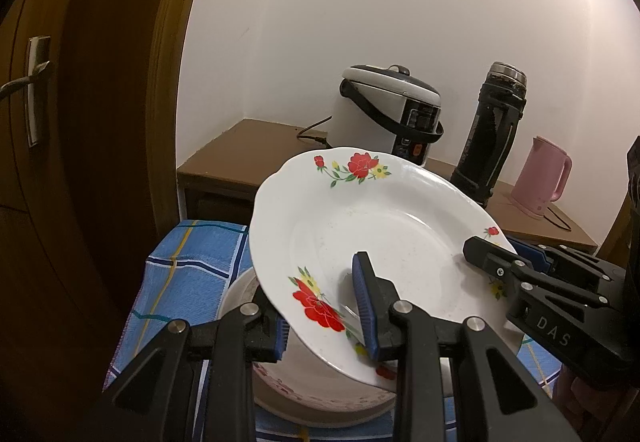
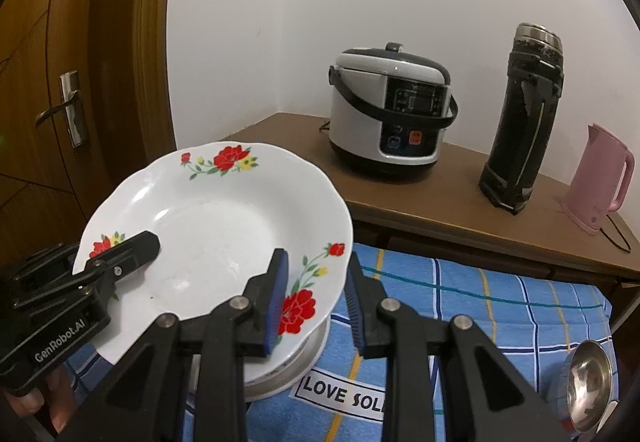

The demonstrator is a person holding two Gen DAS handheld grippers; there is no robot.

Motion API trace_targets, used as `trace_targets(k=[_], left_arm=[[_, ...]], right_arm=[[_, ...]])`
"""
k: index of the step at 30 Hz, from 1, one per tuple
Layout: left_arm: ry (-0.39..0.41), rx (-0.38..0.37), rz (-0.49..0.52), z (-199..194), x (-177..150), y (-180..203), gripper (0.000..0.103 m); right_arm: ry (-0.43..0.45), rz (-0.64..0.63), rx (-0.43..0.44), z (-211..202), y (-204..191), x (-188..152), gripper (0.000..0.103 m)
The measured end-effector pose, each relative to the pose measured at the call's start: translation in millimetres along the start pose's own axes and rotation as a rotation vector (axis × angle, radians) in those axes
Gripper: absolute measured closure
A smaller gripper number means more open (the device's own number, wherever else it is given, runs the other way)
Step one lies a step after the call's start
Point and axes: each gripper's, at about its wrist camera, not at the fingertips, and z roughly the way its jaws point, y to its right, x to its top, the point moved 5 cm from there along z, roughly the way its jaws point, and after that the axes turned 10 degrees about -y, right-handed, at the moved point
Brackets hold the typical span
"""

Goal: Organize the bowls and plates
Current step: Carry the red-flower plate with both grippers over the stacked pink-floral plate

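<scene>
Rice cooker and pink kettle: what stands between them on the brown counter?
A tall black flask stands upright between the rice cooker and the pink kettle; the right wrist view shows it best.

A: Where is the flowered plate (image 2: 216, 217)?

B: Above a stack of dishes (image 2: 288, 366) on the checked cloth (image 2: 480, 306), between the left gripper (image 1: 326, 306) and the right gripper (image 2: 316, 302) (one at each rim).

A: And behind?

B: On the side table (image 2: 420, 197) stand the rice cooker (image 2: 390, 117), then the thermos (image 2: 524, 117), then the kettle (image 2: 600, 177) rightmost. A metal bowl (image 2: 590, 386) lies on the cloth at right.
</scene>
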Motion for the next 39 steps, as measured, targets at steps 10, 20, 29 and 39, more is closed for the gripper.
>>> trace_targets(k=[10,20,29,39], left_arm=[[-0.014,-0.016,-0.012,12.1,-5.7,-4.4,0.071],[-0.016,-0.020,-0.018,18.4,-9.7,-7.8,0.071],[-0.029,-0.028,-0.035,28.6,-14.8,-16.3,0.071],[-0.045,-0.025,-0.043,34.9,-15.4,-16.7,0.071]], right_arm=[[-0.023,-0.001,-0.012,11.1,-1.4,-2.0,0.075],[-0.041,-0.002,-0.017,18.2,-2.4,-3.1,0.075],[-0.055,-0.008,-0.022,24.0,-4.3,-5.2,0.075],[-0.057,0.001,-0.031,29.2,-4.2,-8.4,0.075]])
